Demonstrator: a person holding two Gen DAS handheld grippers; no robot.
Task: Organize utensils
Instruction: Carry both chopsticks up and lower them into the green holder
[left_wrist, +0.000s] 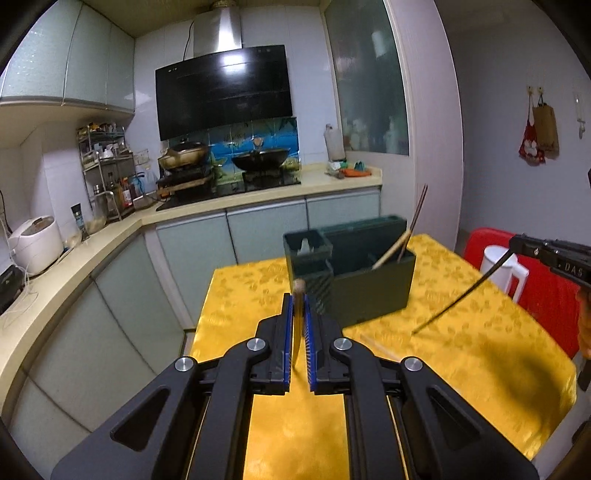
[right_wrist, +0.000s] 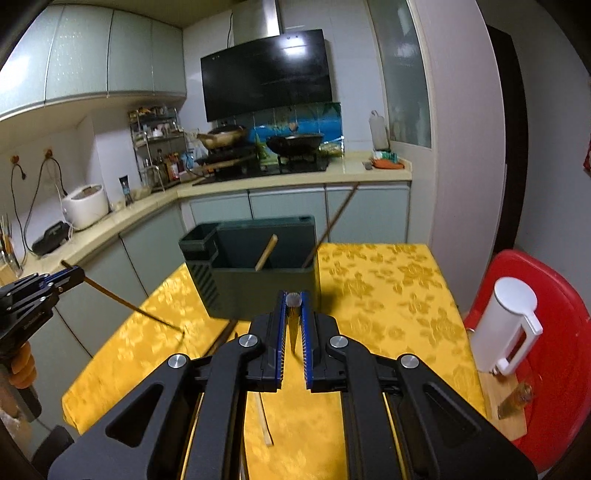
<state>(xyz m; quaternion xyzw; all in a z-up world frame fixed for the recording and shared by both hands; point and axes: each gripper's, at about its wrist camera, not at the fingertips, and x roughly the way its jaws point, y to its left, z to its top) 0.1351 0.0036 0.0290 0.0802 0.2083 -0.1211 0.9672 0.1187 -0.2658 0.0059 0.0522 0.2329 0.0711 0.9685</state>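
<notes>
My left tool (left_wrist: 300, 295) is clenched on a chopstick (left_wrist: 298, 325): its butt end pokes out just past the tips, and the shaft runs back down between the blue pads. From the right wrist view that stick (right_wrist: 136, 307) slants from my left tool (right_wrist: 72, 275) down toward the yellow tabletop (right_wrist: 388, 295), with its thin tip just above the cloth.

My right tool (right_wrist: 293, 300) is clamped on a second chopstick (right_wrist: 293, 332), grey butt end at the tips and shaft dropping back between the pads. The left wrist view shows it as a dark stick (left_wrist: 461, 295) hanging from my right tool (left_wrist: 517, 242), its tip close above the tabletop (left_wrist: 258, 288).

Straight ahead of both tools stands the dark green holder (right_wrist: 258, 291), just beyond the tips. Its big compartment holds two sticks leaning rightward: a pale wooden one (right_wrist: 266, 253) and a long dark one (right_wrist: 334, 225) that rises well above the rim. The small compartment (left_wrist: 307, 245) on the holder's left has something pale in it, which I can't make out.

Below my right tool, two more sticks lie flat on the cloth: a dark one (right_wrist: 221, 338) just left of it, and a pale one (right_wrist: 264, 421) underneath.

Off to my right, a white jug (right_wrist: 506, 325) sits on a red stool (right_wrist: 554, 369), well apart from the holder.
</notes>
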